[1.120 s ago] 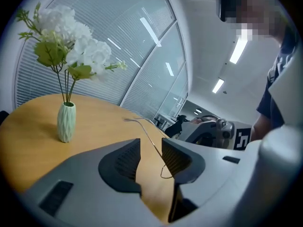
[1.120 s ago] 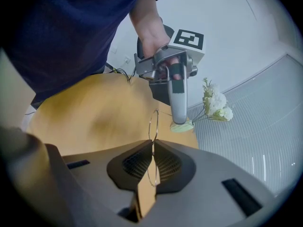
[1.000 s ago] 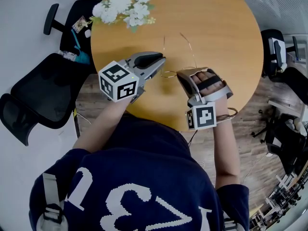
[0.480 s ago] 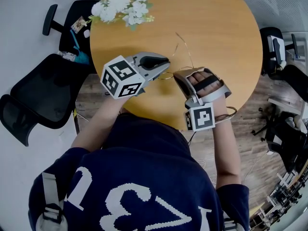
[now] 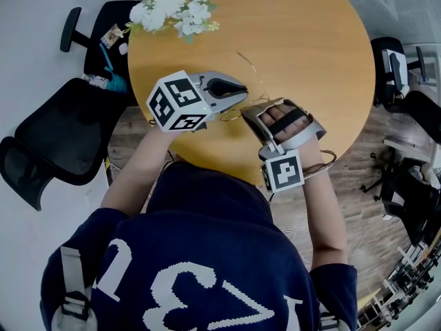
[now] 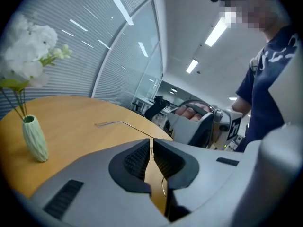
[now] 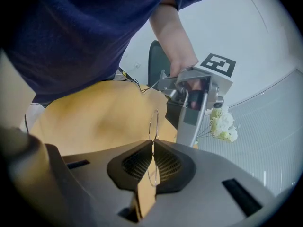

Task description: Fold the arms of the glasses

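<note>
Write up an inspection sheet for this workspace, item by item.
Surface: round wooden table, no spills or marks seen.
Job's things: wire-frame glasses, held between both grippers, with one arm sticking out unfolded over the table.
Clutter: vase of white flowers near the table's far left edge.
Grippers: left gripper has just been closing and is now shut on the glasses' wire. Right gripper is shut on a lens rim.
Cables: thin cable looping by the right wrist.
Surroundings: black office chairs around the table, wood floor.
</note>
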